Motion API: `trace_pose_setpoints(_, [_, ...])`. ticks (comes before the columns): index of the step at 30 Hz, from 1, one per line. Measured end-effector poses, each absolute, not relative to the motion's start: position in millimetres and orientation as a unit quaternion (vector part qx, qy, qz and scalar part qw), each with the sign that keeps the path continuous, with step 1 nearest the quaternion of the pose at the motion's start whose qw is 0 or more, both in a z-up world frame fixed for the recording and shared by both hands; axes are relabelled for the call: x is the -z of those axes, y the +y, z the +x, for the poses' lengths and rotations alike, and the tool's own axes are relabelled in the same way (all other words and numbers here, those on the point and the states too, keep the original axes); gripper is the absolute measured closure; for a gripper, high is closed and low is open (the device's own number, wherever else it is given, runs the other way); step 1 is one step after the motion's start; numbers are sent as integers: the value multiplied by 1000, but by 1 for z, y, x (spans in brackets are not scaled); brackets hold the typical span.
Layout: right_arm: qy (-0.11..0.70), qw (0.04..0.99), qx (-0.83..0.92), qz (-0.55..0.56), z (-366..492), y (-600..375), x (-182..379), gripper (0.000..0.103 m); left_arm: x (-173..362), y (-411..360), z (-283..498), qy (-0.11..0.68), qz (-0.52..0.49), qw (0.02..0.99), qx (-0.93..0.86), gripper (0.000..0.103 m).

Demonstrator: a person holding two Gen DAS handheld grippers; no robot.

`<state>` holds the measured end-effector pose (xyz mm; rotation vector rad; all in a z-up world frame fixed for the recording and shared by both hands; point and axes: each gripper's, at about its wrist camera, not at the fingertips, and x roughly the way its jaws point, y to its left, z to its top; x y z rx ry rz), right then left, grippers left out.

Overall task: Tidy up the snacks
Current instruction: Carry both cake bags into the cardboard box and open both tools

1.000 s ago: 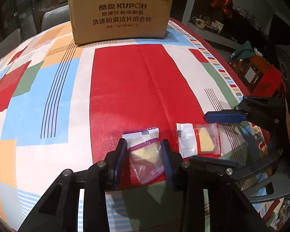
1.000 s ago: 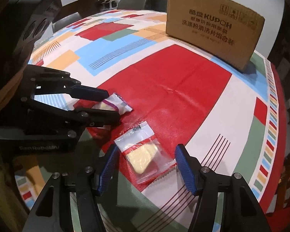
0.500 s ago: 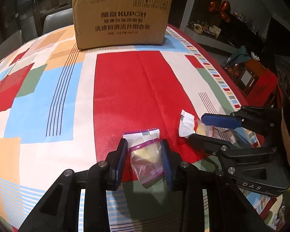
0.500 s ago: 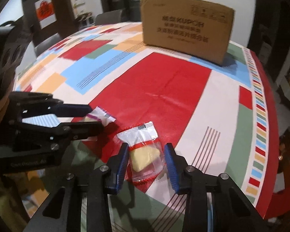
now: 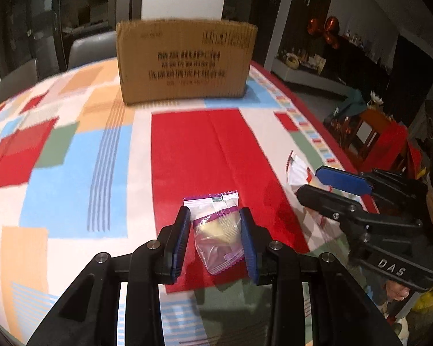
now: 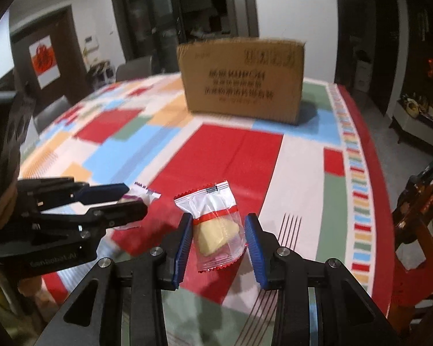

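Observation:
A clear snack packet with a purple stripe (image 5: 216, 230) hangs a little above the red patch of the tablecloth, with my left gripper (image 5: 215, 232) shut on it. A second clear packet with a red stripe (image 6: 216, 225), a yellow wedge inside, is pinched the same way by my right gripper (image 6: 218, 238). In the left wrist view the right gripper (image 5: 329, 184) sits to the right with its packet (image 5: 296, 170) poking out. In the right wrist view the left gripper (image 6: 124, 199) is at the left with its packet's end (image 6: 143, 191) showing. A brown cardboard box (image 5: 184, 63) (image 6: 242, 80) stands at the table's far side.
The round table wears a patchwork cloth (image 5: 72, 173); its edge (image 6: 372, 173) curves down the right. Grey chairs (image 5: 89, 49) stand behind the box. A red wooden chair (image 5: 384, 141) and a low sideboard (image 5: 311, 72) are beyond the right edge.
The right gripper's jaws closed on the red-striped packet. Both grippers then rose, carrying their packets off the cloth, and the right one rolled so the box now sits level ahead.

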<state>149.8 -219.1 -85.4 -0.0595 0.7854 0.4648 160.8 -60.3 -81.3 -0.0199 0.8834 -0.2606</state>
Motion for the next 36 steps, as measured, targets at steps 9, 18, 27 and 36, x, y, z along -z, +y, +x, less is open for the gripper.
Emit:
trace_pose_setpoints(9, [330,921,-207,-7,162,-222,40,65,32,-54,175,363,-8,922,136,69])
trace_pose_setpoints(18, [309,929,-202,-22,180,-220,-1,65,-4,-54,199,320,-9,935,154,69])
trace_pose_setpoints(27, [271,943,-195,-8,222,-221,-34,65,-39,-45,239,283,-8,948,144,69])
trace_pose_setpoints(36, [260,948,-183,-9,275,-209,-53,65,-62,-31,295,266,-5,955,132,69])
